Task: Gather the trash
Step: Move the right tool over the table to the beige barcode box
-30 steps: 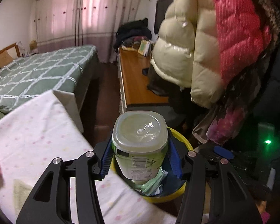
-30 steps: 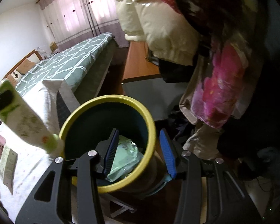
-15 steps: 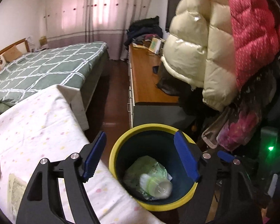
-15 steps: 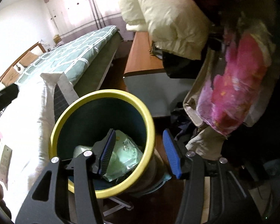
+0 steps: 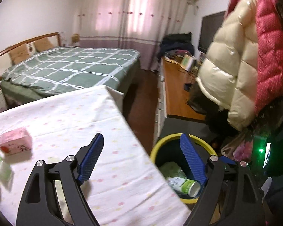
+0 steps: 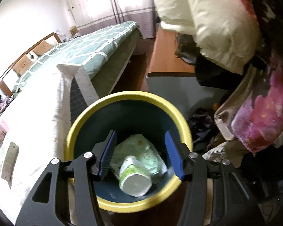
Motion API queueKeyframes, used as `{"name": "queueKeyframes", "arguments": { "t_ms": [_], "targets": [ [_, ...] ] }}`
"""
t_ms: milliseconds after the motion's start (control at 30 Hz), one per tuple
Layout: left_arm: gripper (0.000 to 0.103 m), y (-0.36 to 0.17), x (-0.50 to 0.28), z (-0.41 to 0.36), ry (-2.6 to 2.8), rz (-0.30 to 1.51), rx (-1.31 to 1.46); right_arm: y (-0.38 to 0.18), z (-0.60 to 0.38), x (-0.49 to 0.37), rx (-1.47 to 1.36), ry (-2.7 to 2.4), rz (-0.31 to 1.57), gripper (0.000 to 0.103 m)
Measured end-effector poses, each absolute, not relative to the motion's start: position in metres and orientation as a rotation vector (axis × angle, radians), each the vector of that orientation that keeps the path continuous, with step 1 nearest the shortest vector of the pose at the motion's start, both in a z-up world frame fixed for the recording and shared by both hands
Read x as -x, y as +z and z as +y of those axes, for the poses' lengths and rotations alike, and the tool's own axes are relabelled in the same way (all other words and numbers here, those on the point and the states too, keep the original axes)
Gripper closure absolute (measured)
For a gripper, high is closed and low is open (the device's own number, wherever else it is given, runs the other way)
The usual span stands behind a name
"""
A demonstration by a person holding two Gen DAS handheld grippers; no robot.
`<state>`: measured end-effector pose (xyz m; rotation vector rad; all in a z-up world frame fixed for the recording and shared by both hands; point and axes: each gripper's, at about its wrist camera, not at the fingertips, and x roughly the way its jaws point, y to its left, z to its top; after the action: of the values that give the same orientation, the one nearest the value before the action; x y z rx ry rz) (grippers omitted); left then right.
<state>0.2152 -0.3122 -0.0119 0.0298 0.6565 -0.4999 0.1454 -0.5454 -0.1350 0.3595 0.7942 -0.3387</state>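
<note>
A dark bin with a yellow rim (image 6: 88,113) stands beside the table; it also shows in the left wrist view (image 5: 160,143). A green-and-white bottle (image 6: 134,179) lies inside it on a pale green wrapper (image 6: 139,146); the bottle also shows in the left wrist view (image 5: 184,185). My left gripper (image 5: 141,160) is open and empty, over the table edge. My right gripper (image 6: 141,154) is open and empty above the bin. A pink packet (image 5: 15,143) and a green-white item (image 5: 0,167) lie on the table at left.
The table has a white dotted cloth (image 5: 84,122). A flat paper packet (image 6: 9,160) lies on it. A green bed (image 5: 69,69) is behind. A wooden cabinet (image 5: 177,94) and hanging jackets (image 5: 245,56) crowd the right side.
My left gripper opened and dropped the bottle into the bin, then swung left toward the table. My right gripper moved over the bin mouth.
</note>
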Motion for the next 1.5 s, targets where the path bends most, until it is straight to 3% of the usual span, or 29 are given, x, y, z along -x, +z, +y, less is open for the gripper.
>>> {"name": "queueKeyframes", "arguments": {
  "t_ms": [700,867,1000,1100,1500],
  "targets": [
    [0.017,-0.005,-0.129,-0.085,-0.124,0.594,0.173,-0.092,-0.422,-0.136,-0.243,-0.163,0.739,0.045],
    [0.016,-0.011,-0.108,-0.022,-0.017,0.584,0.205,-0.088,-0.341,-0.154,-0.200,-0.040,0.747,0.036],
    [0.016,-0.019,-0.098,0.023,0.038,0.579,0.235,-0.084,-0.282,-0.170,-0.211,0.040,0.743,0.019],
    [0.016,-0.026,-0.095,0.050,0.045,0.586,0.265,-0.086,-0.252,-0.188,-0.205,0.016,0.767,0.013],
    [0.016,-0.040,-0.102,0.073,-0.013,0.590,0.291,-0.118,-0.199,-0.229,-0.140,-0.203,0.875,0.010]
  ]
}}
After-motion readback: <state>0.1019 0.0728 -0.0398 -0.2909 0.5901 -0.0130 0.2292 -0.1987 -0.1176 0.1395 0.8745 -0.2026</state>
